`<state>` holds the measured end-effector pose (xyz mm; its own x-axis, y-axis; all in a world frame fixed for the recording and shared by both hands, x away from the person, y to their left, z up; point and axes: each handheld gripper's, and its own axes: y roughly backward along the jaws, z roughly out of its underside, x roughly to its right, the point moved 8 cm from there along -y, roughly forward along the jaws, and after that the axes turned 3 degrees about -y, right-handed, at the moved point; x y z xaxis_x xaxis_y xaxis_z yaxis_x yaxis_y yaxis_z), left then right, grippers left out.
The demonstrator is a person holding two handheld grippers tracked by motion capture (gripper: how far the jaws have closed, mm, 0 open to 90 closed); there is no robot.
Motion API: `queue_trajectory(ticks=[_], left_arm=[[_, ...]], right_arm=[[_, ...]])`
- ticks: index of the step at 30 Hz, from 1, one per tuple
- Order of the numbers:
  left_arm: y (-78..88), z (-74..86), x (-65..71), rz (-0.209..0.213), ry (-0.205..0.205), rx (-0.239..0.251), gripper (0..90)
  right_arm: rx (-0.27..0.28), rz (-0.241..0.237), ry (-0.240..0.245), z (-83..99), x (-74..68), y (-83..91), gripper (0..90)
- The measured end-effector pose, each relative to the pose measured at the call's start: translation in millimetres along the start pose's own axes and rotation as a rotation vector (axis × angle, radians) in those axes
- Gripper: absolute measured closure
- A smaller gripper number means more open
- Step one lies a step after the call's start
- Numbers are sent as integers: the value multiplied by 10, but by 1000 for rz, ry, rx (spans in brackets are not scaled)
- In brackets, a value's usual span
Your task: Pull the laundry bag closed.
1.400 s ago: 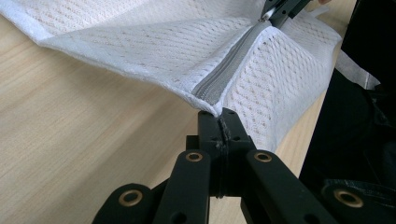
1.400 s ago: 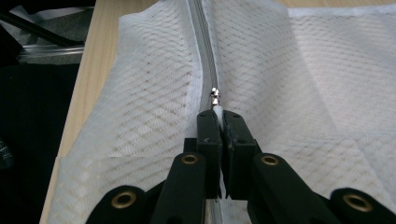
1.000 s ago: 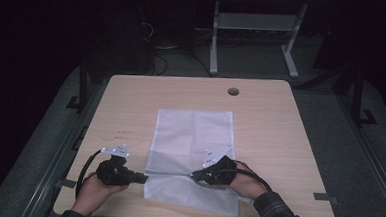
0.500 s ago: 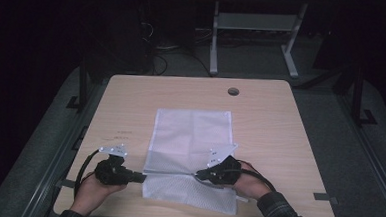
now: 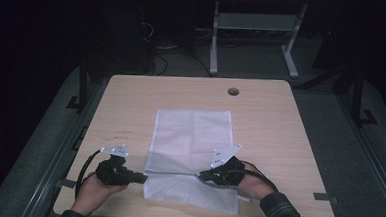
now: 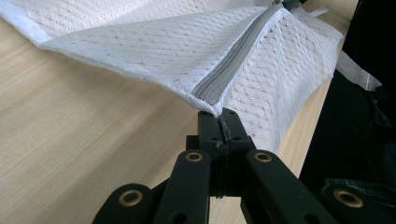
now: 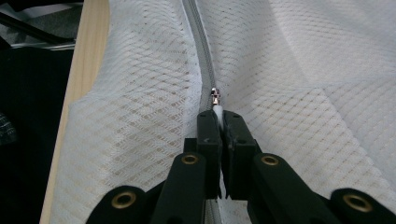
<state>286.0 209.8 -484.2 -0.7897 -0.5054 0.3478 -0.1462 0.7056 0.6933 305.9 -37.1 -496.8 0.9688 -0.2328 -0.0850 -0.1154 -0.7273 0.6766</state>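
Note:
A white mesh bag lies flat on the wooden table, with its near part raised along a grey zipper. My left gripper is at the bag's left edge. In the left gripper view it is shut on the end of the zipper tape. My right gripper is over the bag's near middle, pointing left. In the right gripper view it is shut on the white pull tab just behind the metal slider on the zipper.
A round cable hole sits near the table's far edge. Beyond the table stands a metal frame on a dark floor. The table's near edge runs close beside the bag.
The right gripper has edged slightly to the right along the zipper line. The left gripper has stayed in place, still gripping the bag's edge.

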Motion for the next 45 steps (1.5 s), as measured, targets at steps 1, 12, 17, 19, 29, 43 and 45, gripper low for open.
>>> queue_trajectory(ticks=[1,12,17,19,29,43,45], left_arm=[[0,0,0,0,0,0,895],[24,18,-29,-6,8,1,895],[29,26,-35,-7,13,-1,895],[27,28,-35,-8,14,-2,895],[36,33,-43,-10,11,-2,895],[54,44,-50,-13,17,1,896],[55,43,-49,-14,17,3,895]], right_arm=[[0,0,0,0,0,0,865],[-10,23,-24,118,51,106,865],[-11,31,-27,160,68,155,865],[-14,35,-26,183,75,174,865],[-19,48,-38,257,100,254,865],[-23,68,-52,360,142,362,865],[-23,70,-52,366,146,368,865]])
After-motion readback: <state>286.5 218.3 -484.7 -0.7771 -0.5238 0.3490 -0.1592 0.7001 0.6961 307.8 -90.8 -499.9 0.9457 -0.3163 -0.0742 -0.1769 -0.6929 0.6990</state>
